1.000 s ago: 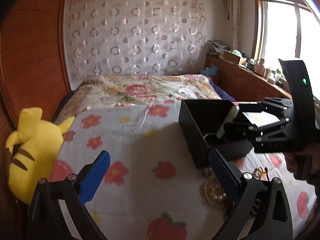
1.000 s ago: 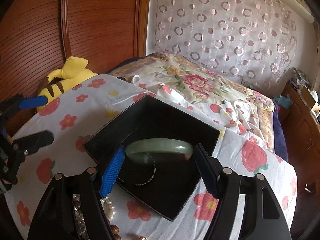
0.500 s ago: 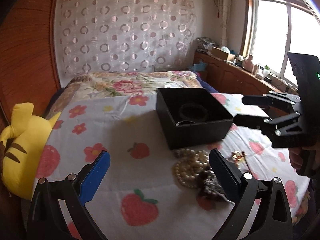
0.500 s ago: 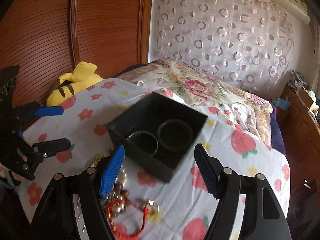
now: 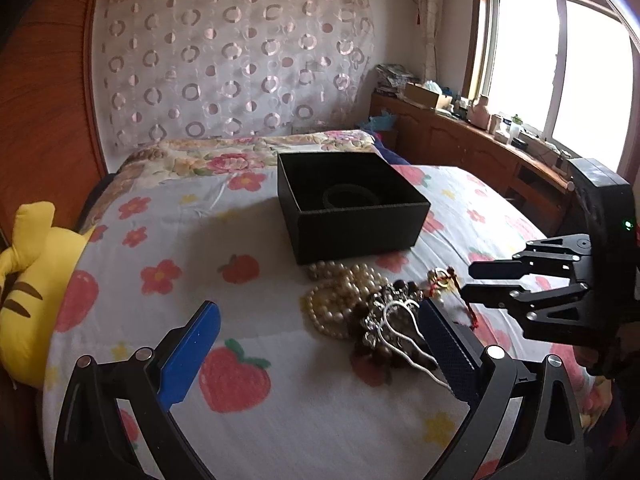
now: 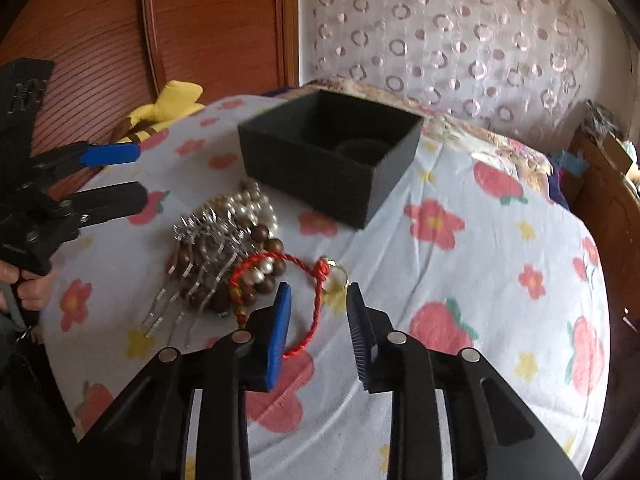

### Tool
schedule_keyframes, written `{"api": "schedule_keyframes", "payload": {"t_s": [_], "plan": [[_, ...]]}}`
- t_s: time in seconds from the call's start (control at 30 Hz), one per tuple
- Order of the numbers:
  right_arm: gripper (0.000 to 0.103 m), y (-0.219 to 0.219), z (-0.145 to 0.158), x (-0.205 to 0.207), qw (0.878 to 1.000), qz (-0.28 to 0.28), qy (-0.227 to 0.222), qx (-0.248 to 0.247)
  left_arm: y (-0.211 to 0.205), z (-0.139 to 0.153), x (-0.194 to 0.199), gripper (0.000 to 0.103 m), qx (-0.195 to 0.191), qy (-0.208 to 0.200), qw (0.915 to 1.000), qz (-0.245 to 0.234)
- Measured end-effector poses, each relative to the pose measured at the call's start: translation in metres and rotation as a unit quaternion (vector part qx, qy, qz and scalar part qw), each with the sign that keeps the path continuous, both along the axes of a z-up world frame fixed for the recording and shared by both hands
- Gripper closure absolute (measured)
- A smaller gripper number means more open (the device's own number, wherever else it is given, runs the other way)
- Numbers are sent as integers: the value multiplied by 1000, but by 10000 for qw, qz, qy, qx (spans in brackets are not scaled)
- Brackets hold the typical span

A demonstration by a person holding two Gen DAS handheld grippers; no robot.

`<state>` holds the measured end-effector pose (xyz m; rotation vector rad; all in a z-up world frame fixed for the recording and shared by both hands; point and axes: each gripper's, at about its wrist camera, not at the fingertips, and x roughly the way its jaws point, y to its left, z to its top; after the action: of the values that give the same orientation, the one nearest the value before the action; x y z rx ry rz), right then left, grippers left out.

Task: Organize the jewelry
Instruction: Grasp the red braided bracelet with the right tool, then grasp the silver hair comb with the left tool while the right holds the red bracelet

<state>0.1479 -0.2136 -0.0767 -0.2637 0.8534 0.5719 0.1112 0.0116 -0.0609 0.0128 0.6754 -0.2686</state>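
Note:
A black open box [image 5: 352, 208] [image 6: 332, 156] sits on the flowered bedspread with a dark bangle [image 5: 350, 197] inside. In front of it lies a jewelry pile: pearl necklace [image 5: 340, 304] [image 6: 250, 206], silver hair comb [image 5: 394, 320] [image 6: 200, 240], brown bead bracelet [image 6: 264, 240], red cord bracelet [image 6: 308, 280] with a gold ring [image 6: 338, 276]. My left gripper [image 5: 318, 332] is open and empty, just before the pile. My right gripper [image 6: 318, 300] is open and empty, its fingers astride the red cord; it also shows in the left wrist view [image 5: 476, 280].
A yellow plush toy [image 5: 28, 280] [image 6: 160, 112] lies at the bed's left edge by the wooden headboard [image 6: 120, 40]. A cluttered wooden cabinet [image 5: 480, 136] runs under the window at right. The left gripper shows in the right wrist view [image 6: 120, 176].
The right gripper let the green bangle go into the box, drew back and came down over the red cord, its fingers narrower. The left gripper pulled back toward the pile.

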Motion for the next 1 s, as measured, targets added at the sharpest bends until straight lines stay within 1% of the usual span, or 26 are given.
{"api": "schedule_keyframes", "payload": {"t_s": [0.13,0.17,0.2,0.23,0.27,0.3,0.33,0.43,0.57,0.63,0.67,0.73,0.83,0.93,1.0], "plan": [[72,2,-7,8,9998,-102,181,-44,-4,-5,-2,8,30,49,10000,-30],[75,4,-9,10,9997,-124,198,-113,-4,-5,-3,8,25,59,10000,-32],[79,6,-10,11,9996,-132,213,-160,-4,-6,-3,8,18,67,10000,-28],[80,7,-11,11,9995,-142,190,-201,-4,-6,-3,8,12,70,10000,-27],[83,8,-10,10,9995,-139,175,-235,-4,-6,-3,8,10,69,10000,-27],[94,8,-10,9,9995,-119,195,-234,-4,-6,-4,8,11,67,10000,-23],[99,8,-10,7,9994,-96,227,-227,-4,-6,-4,8,10,72,10000,-24],[100,3,-9,-1,9996,-72,189,-192,-5,-8,-4,8,4,88,10000,-33],[100,-12,3,-19,9998,-196,-90,-44,-7,-11,-4,8,-43,150,9998,-100],[100,-19,6,-27,9996,-243,-162,24,-9,-12,-5,8,-73,183,9997,-163],[100,-22,7,-29,9995,-248,-161,58,-10,-12,-5,10,-91,194,9996,-195],[100,-32,3,-35,9994,-305,-123,97,-14,-12,-5,24,-147,266,9990,-324],[100,-42,-5,-37,9992,-382,-39,110,-20,-14,-2,35,-201,375,9980,-463],[100,-48,-11,-37,9988,-453,33,185,-28,-15,4,41,-195,488,9970,-566],[100,-48,-12,-36,9986,-488,10,211,-33,-16,8,42,-129,533,9967,-600]]}}
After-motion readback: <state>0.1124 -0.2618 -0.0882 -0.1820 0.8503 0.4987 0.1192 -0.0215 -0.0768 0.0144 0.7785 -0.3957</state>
